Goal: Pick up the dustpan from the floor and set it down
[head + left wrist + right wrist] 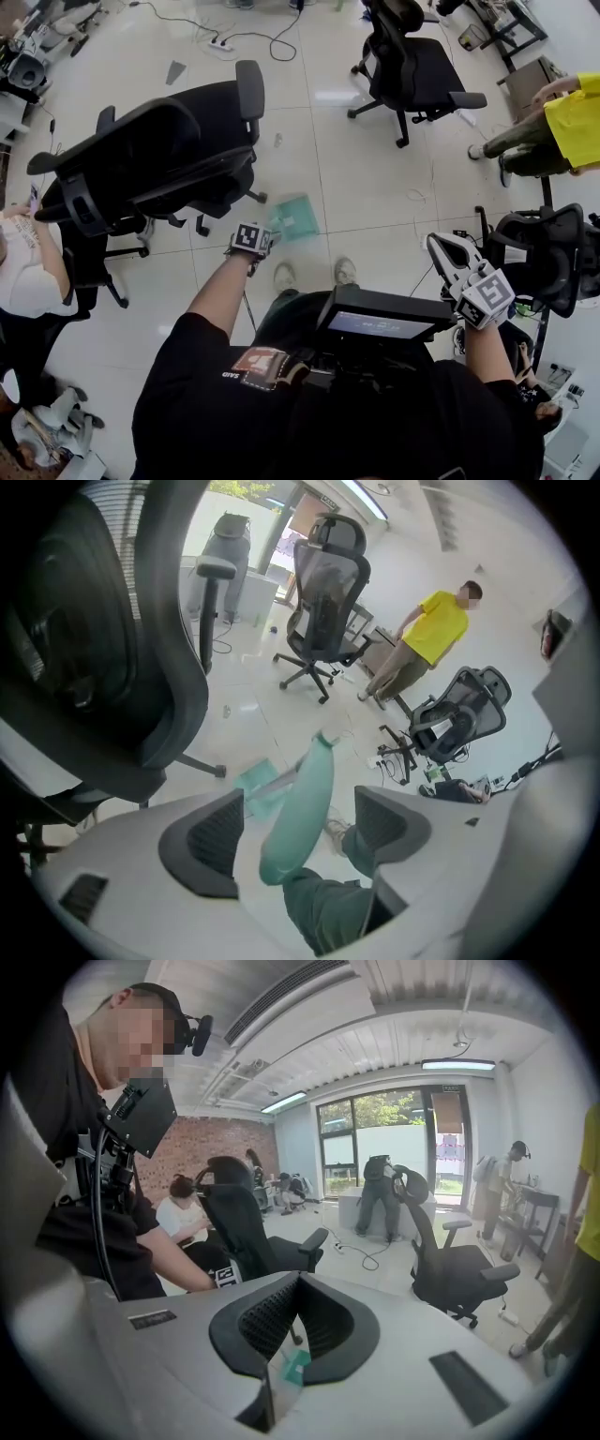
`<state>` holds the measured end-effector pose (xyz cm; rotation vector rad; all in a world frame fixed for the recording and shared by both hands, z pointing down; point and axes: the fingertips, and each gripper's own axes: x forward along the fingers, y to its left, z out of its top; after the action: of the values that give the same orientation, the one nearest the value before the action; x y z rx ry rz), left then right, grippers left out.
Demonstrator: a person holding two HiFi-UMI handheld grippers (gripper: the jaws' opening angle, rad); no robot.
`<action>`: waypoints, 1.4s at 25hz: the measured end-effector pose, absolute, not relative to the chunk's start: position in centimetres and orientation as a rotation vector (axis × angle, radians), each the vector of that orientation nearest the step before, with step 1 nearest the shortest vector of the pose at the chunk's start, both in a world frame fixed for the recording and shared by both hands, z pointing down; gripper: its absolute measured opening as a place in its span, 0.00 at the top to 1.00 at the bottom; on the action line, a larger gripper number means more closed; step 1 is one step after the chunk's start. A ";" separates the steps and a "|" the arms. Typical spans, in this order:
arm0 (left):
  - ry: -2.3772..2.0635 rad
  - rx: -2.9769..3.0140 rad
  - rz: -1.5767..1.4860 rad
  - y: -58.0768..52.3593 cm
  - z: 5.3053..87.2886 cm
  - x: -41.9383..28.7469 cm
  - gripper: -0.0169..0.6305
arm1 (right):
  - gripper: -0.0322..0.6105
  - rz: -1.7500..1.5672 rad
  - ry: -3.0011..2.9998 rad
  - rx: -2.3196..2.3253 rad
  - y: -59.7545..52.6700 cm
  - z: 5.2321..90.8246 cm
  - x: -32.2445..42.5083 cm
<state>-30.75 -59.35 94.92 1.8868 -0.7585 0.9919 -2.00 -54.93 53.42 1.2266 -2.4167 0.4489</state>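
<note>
White tiles (356, 187) bear the dustpan (292, 217); our left gripper (298, 827) gapes round its handle (309, 794), right gripper (298, 1288) closed, empty; set-down seems done, withdraw next.

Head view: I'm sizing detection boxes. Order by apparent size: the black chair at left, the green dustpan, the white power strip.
1. black chair, by far the largest.
2. green dustpan.
3. white power strip, smallest; it lies farther off, so true size is unsure.

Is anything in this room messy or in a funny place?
Yes: a green dustpan sits out on the open floor beside the black chair, its handle poking up between the open jaws of the left gripper, not gripped.
</note>
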 end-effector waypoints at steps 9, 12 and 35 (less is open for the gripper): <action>-0.820 2.055 0.389 -57.8 80.1 -30.8 0.35 | 0.94 0.364 -2.495 1.274 -50.8 49.3 -1.6; -0.761 2.125 0.118 -54.4 72.3 -28.5 0.41 | 0.94 0.307 -2.548 1.269 -47.8 46.7 1.2; -0.857 2.434 -0.688 -15.6 38.9 -9.7 0.97 | 0.94 0.134 -2.884 0.996 -18.6 37.6 21.7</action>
<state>-9.71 -15.59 38.92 2.4340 -0.8572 -0.6883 21.68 -18.56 37.59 0.9958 -2.8845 0.1343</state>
